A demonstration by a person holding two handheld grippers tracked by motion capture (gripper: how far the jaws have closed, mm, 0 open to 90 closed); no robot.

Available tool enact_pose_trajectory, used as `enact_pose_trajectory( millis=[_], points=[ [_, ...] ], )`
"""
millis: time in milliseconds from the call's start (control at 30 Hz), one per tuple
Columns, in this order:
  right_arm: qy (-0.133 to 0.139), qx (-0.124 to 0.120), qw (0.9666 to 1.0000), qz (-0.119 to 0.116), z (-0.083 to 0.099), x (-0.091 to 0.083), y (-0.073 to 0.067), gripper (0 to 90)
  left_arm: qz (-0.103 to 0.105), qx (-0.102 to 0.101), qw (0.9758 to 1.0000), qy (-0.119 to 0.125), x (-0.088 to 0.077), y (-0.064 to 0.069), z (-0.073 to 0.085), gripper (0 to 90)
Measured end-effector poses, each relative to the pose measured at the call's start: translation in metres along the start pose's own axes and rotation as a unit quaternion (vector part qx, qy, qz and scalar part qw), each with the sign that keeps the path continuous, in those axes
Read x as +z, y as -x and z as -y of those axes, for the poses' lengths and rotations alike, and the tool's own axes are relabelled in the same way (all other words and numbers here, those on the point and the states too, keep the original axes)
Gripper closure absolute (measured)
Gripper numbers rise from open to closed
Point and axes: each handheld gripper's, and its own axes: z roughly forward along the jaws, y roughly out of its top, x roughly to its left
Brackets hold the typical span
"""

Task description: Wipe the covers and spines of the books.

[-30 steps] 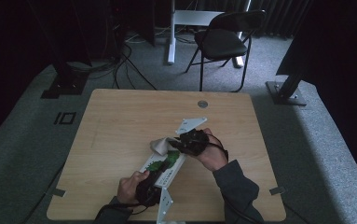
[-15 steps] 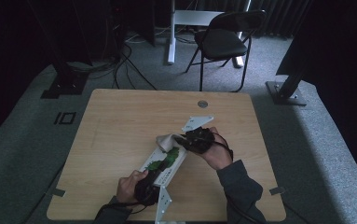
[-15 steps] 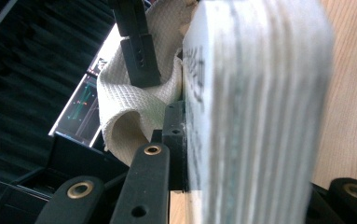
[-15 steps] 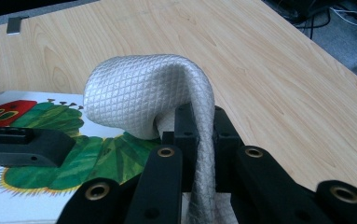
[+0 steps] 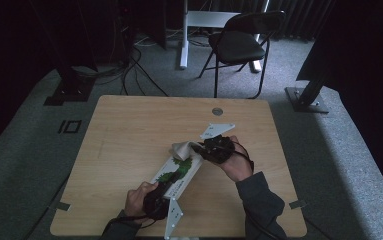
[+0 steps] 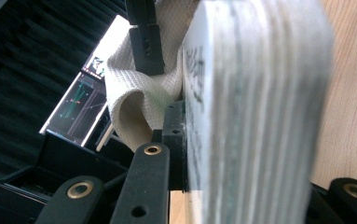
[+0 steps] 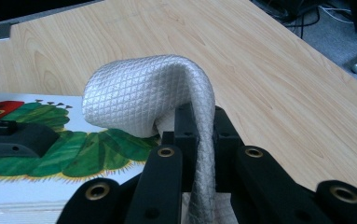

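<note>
The cloth (image 7: 148,93) is soft, light quilted stuff that flops into a loop over the far end of the board book (image 5: 176,171), mid-table. The right gripper (image 7: 198,122) is clenched on a fold of it, and an edge pinch like that seems best. The book's stiff and chunky; the left gripper (image 5: 157,200) clamps its near end on the wooden table (image 5: 129,130)

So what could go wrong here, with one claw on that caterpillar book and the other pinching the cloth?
The left gripper clamps only one end of the book, so a hard wipe might twist it loose. The right gripper pinches just a fold of the cloth; it might slip out. The book lies close to the table front edge and might slide off.
</note>
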Motion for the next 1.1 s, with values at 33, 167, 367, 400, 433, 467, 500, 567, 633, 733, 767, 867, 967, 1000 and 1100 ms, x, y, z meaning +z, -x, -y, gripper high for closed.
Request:
enact_pose_trajectory(
  millis=[33,167,367,400,433,467,500,567,633,733,767,867,967,1000,1100],
  points=[
    [0.001,0.0,1.0,0.001,0.0,0.0,0.001,84.6,0.001,-0.001,1.0,0.0,0.0,0.0,0.0,77.8],
    [0.0,0.004,1.0,0.004,0.003,-0.002,0.003,84.6,0.003,-0.005,1.0,0.0,0.0,-0.002,0.0,77.8],
    [0.0,0.012,0.9999,0.01,0.008,-0.004,0.007,84.6,0.006,-0.011,0.9999,0.003,-0.001,-0.002,0.0,77.7],
    [0.001,0.013,0.9999,0.011,0.008,-0.005,0.008,84.6,0.007,-0.012,0.9999,0.003,-0.001,-0.002,0.0,77.7],
    [0.002,0.014,0.9998,0.013,0.009,-0.006,0.008,84.6,0.007,-0.013,0.9999,0.003,-0.001,-0.003,0.0,77.7],
    [0.002,0.016,0.9998,0.014,0.01,-0.007,0.009,84.6,0.008,-0.015,0.9998,0.003,-0.001,-0.003,0.0,77.7],
    [0.004,0.017,0.9997,0.015,0.01,-0.008,0.01,84.6,0.009,-0.019,0.9998,0.003,-0.001,-0.003,0.001,77.7],
    [0.004,0.02,0.9996,0.017,0.012,-0.009,0.011,84.6,0.012,-0.021,0.9997,0.004,-0.001,-0.005,0.001,77.7],
    [0.006,0.022,0.9996,0.018,0.014,-0.009,0.012,84.6,0.012,-0.024,0.9996,0.004,-0.001,-0.006,0.001,77.7],
    [0.008,0.028,0.9994,0.018,0.016,-0.01,0.014,84.6,0.012,-0.027,0.9996,0.006,-0.001,-0.007,0.001,77.7],
    [0.007,0.028,0.9994,0.019,0.016,-0.011,0.014,84.6,0.012,-0.027,0.9996,0.005,-0.001,-0.007,0.001,77.7],
    [0.008,0.03,0.9993,0.021,0.017,-0.012,0.015,84.6,0.013,-0.028,0.9995,0.005,-0.001,-0.007,0.001,77.7],
    [0.012,0.036,0.999,0.024,0.019,-0.014,0.017,84.6,0.015,-0.032,0.9994,0.004,-0.002,-0.008,0.002,77.7],
    [0.014,0.037,0.9989,0.025,0.019,-0.014,0.017,84.6,0.015,-0.033,0.9993,0.004,-0.002,-0.009,0.002,77.7],
    [0.015,0.042,0.9986,0.027,0.021,-0.016,0.018,84.7,0.015,-0.034,0.9993,0.005,-0.002,-0.009,0.002,77.7]
  ],
)
